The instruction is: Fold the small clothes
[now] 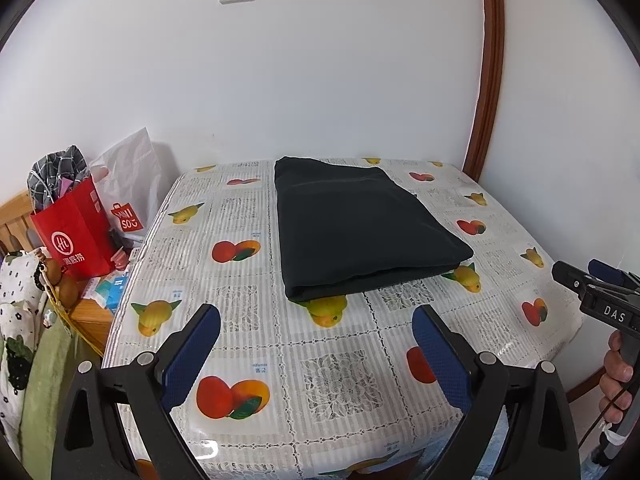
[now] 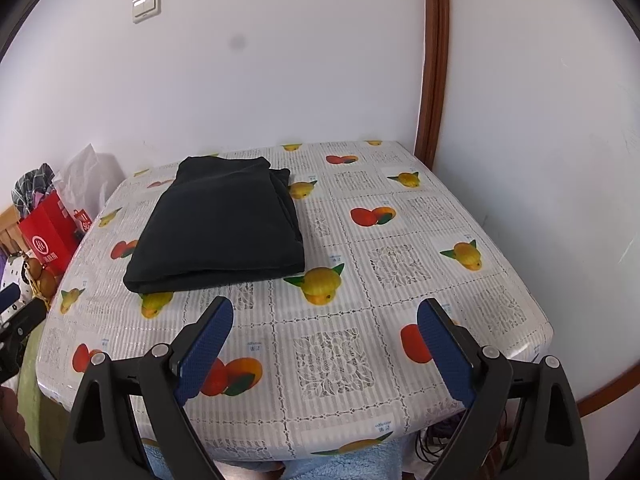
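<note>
A dark garment (image 1: 360,232) lies folded into a thick rectangle on the fruit-patterned tablecloth (image 1: 248,320), toward the far side of the table. In the right wrist view the same garment (image 2: 224,228) sits at the far left of the table (image 2: 400,280). My left gripper (image 1: 316,320) hovers open over the near part of the table, short of the garment's near edge, with nothing between its blue pads. My right gripper (image 2: 325,316) is open too, to the right of the garment and clear of it. The right gripper (image 1: 592,288) also shows at the right edge of the left wrist view, held by a hand (image 1: 616,380).
A red paper bag (image 1: 76,232) with checked cloth and a white plastic bag (image 1: 128,176) stand on a wooden stand left of the table. White walls close in behind and to the right, with a brown wooden frame (image 1: 486,80). Light blue cloth (image 2: 360,460) shows below the table's near edge.
</note>
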A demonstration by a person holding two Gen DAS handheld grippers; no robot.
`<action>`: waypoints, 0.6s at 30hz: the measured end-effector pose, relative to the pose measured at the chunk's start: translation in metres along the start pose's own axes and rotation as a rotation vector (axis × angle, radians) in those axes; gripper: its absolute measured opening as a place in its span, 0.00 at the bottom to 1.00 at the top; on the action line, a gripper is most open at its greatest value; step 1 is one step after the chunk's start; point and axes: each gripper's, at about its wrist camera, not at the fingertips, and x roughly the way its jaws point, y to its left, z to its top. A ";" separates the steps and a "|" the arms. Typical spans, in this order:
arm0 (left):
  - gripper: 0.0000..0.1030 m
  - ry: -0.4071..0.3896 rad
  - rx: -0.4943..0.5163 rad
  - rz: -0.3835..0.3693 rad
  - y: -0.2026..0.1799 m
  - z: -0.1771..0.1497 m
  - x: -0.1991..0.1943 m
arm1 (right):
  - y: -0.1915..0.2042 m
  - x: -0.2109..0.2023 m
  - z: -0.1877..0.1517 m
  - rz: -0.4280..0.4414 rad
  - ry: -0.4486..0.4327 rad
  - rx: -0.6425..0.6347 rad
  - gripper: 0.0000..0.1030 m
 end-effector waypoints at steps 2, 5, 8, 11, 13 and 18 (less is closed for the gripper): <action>0.94 -0.002 -0.002 -0.001 0.000 0.000 -0.001 | 0.000 0.000 -0.001 0.001 0.002 0.000 0.90; 0.94 -0.003 -0.007 0.002 0.000 0.000 -0.001 | 0.001 -0.002 -0.002 -0.001 0.002 -0.003 0.90; 0.94 0.000 -0.009 0.002 0.000 -0.001 -0.001 | 0.003 -0.003 -0.002 -0.004 0.003 -0.006 0.90; 0.94 0.002 -0.009 0.001 0.000 -0.001 -0.001 | 0.005 -0.005 -0.002 0.000 -0.001 -0.007 0.90; 0.94 0.006 -0.009 0.000 0.000 0.000 0.000 | 0.006 -0.007 -0.002 0.002 -0.004 -0.007 0.90; 0.94 0.008 -0.026 -0.005 0.004 0.000 0.001 | 0.010 -0.007 -0.002 -0.003 -0.003 -0.016 0.90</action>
